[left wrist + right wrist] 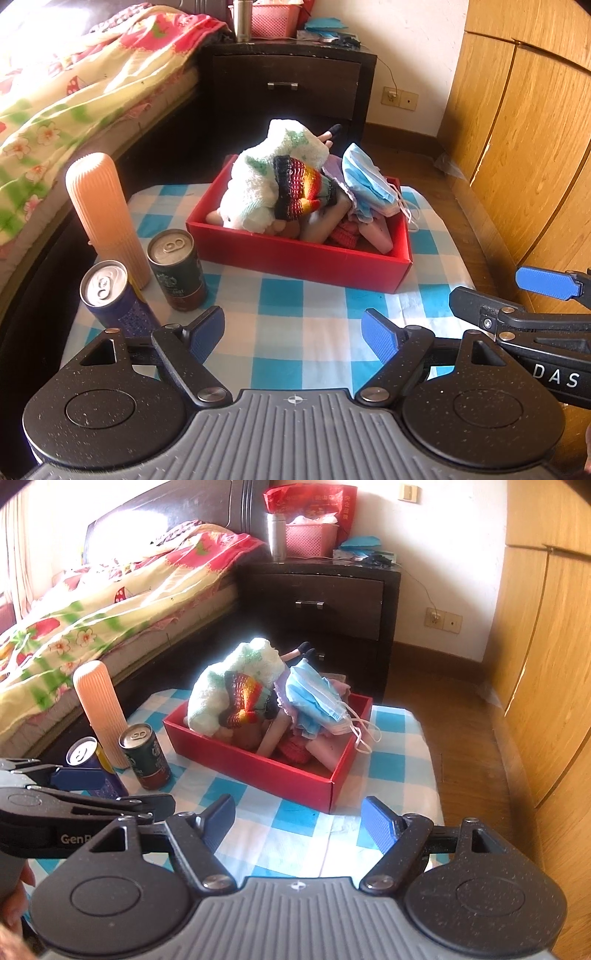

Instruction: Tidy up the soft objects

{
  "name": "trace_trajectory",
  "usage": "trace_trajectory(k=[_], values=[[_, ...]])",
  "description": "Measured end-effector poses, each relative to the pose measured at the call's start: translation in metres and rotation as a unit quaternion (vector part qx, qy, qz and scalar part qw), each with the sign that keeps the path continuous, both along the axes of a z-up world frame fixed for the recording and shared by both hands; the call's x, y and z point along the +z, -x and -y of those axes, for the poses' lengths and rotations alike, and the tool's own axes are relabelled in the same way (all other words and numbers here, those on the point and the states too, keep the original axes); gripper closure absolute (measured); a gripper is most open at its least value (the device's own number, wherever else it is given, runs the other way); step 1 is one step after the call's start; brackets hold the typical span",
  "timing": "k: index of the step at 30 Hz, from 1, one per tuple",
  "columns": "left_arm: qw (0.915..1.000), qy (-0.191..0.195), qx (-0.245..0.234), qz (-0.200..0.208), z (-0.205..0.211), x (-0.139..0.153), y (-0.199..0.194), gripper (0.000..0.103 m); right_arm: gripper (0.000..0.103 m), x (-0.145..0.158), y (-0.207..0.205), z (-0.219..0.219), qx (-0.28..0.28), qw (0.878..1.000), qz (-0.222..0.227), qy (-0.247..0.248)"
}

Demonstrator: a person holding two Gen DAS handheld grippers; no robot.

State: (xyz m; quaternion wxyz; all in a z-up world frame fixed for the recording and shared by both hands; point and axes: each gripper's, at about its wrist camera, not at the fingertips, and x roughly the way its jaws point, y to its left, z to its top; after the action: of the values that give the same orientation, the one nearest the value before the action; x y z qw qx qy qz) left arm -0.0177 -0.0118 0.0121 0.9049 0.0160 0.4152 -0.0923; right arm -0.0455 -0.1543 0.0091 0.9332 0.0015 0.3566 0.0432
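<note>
A red box [295, 254] stands on the blue-and-white checked table [280, 332]. It is piled with soft things: a white-green towel [269, 177], a striped knitted piece [295, 188], blue face masks [364, 181] and pink items. The box [258, 764] also shows in the right wrist view, with the towel [229, 679] and masks [314, 698]. My left gripper [293, 336] is open and empty, above the table in front of the box. My right gripper [297, 821] is open and empty, near the box's front right corner. The right gripper [517, 295] shows at the right in the left wrist view.
Two drink cans [177, 269] [110, 295] and a tall ribbed peach bottle [103, 218] stand at the table's left. A bed [74, 92] lies to the left, a dark nightstand [291, 81] behind, a wooden wardrobe [524, 129] to the right.
</note>
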Motion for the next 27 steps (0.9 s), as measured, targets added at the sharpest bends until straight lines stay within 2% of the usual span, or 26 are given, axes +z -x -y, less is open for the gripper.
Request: trace_trajectory(k=[7,27], values=[[0.9997,-0.012,0.004,0.019,0.0031,0.0034,0.0036,0.023,0.049,0.0002,0.0004,0.0018,-0.003,1.000,0.003,-0.004],[0.9998,-0.013,0.001,0.016,0.0045,0.0023,0.0023,0.023,0.049,0.0007,0.0008,0.0030,-0.003,1.000,0.007,-0.006]])
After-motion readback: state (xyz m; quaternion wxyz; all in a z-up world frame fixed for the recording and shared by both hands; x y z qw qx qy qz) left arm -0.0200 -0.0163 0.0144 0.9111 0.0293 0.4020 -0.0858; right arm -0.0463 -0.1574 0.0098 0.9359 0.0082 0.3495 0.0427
